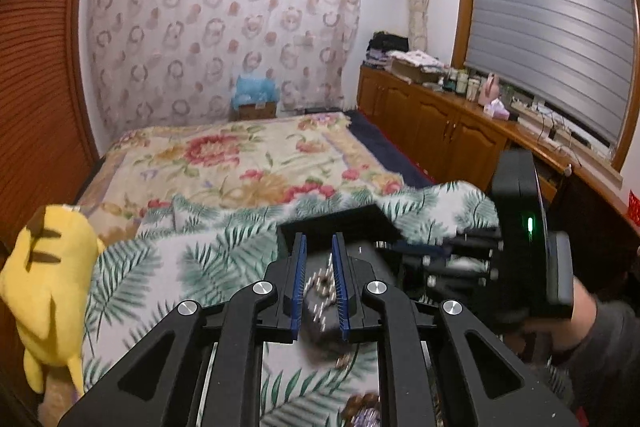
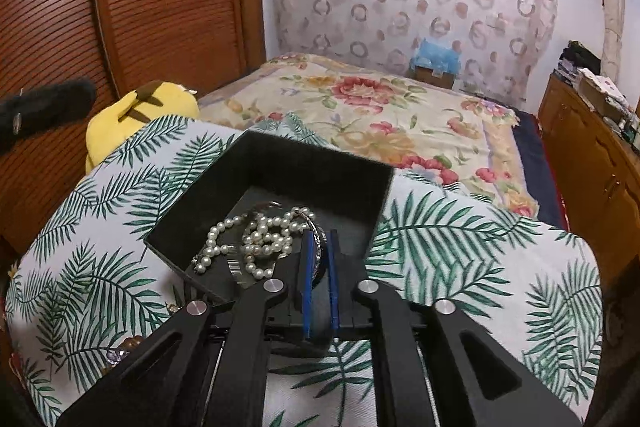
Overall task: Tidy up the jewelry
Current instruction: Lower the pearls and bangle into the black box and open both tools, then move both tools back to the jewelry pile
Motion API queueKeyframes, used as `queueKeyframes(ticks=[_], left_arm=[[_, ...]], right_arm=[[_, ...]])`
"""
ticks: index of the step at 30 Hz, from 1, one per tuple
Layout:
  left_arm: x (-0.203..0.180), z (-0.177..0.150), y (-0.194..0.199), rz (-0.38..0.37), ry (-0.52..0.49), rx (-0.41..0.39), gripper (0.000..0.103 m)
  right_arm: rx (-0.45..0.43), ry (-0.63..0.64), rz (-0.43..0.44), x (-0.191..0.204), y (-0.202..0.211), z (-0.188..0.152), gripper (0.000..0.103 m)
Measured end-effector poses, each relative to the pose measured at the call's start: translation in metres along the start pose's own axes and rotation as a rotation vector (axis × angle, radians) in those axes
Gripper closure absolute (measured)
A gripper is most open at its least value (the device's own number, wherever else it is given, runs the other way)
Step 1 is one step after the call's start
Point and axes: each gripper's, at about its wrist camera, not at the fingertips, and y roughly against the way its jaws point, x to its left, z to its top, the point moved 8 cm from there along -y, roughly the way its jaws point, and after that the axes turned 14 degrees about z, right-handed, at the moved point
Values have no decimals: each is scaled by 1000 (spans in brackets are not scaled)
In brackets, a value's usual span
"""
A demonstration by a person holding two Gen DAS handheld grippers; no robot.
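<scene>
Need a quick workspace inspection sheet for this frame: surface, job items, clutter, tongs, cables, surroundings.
Surface: leaf-print cloth, next to a floral blanket.
Job's things: open black box on the cloth, with a pearl necklace inside it. A silver bangle is over its near corner. Loose pieces lie on the cloth's near edge.
Clutter: yellow plush toy at the cloth's left edge.
Tongs: left tongs narrow, blurred beaded piece between the pads, grip unclear. Right tongs narrow, bangle between the pads, contact unclear.
Cables: cords on the sideboard; nothing seen on the cloth.
Surroundings: slatted wooden doors, window blind.
</scene>
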Motion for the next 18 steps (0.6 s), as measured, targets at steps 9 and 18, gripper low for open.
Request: queueKeyframes(ticks=[9, 18], left_arm=[[-1, -59, 11, -29, -7, 76, 90], [-13, -112, 28, -60, -16, 136, 89]], right_arm=[[-52, 11, 2, 10, 29, -7, 89], [-72, 0, 65, 46, 81, -62, 89]])
